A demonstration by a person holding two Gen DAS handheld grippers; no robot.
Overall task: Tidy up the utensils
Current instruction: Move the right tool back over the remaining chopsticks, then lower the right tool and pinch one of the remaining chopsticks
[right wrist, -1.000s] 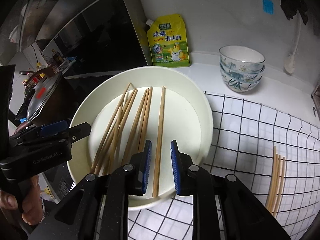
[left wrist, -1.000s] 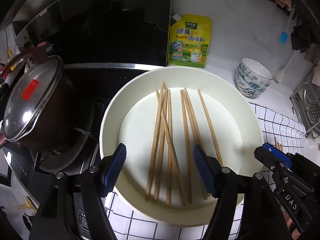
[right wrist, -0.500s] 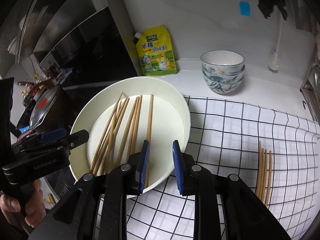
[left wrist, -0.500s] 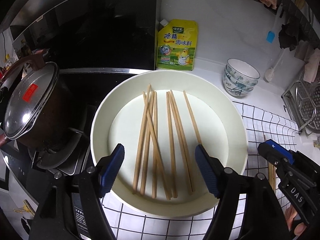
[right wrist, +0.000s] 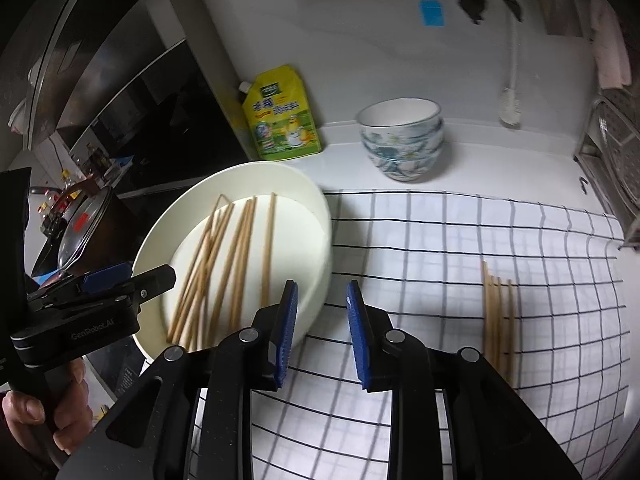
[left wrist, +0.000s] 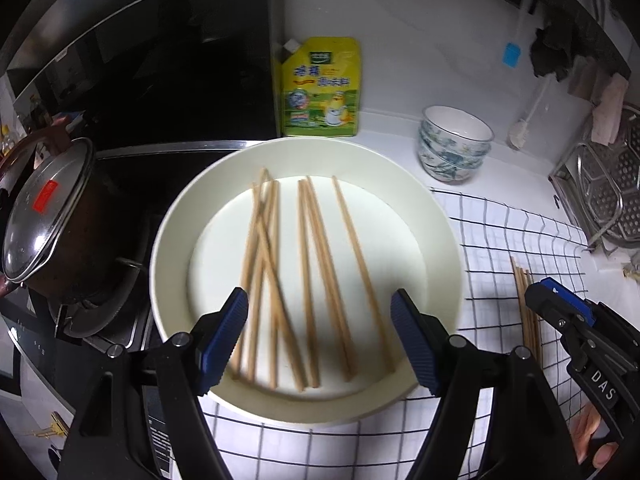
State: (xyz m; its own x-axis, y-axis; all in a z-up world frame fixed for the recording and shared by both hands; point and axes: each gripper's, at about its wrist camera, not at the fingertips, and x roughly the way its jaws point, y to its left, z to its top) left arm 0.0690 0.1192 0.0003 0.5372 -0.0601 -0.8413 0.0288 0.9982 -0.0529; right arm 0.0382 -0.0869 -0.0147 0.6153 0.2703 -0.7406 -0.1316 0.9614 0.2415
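Chopsticks (left wrist: pixel 308 280) loose in white plate (left wrist: pixel 440 220); few more on checked cloth (right wrist: pixel 400 240). Light, stiff, thin, prone to roll: pinch mid-length. Left gripper (left wrist: pixel 320 336) wide, empty. Right gripper (right wrist: pixel 322 332) narrow, empty.

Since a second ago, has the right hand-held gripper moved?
Yes. The right hand-held gripper was over the plate; now it is past the plate's rim toward the chopsticks on the checked cloth, nothing between its jaws.

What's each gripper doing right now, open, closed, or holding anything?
Left gripper: open wide, empty, above the chopsticks in the plate.
Right gripper: open, holding nothing, over the checked cloth.
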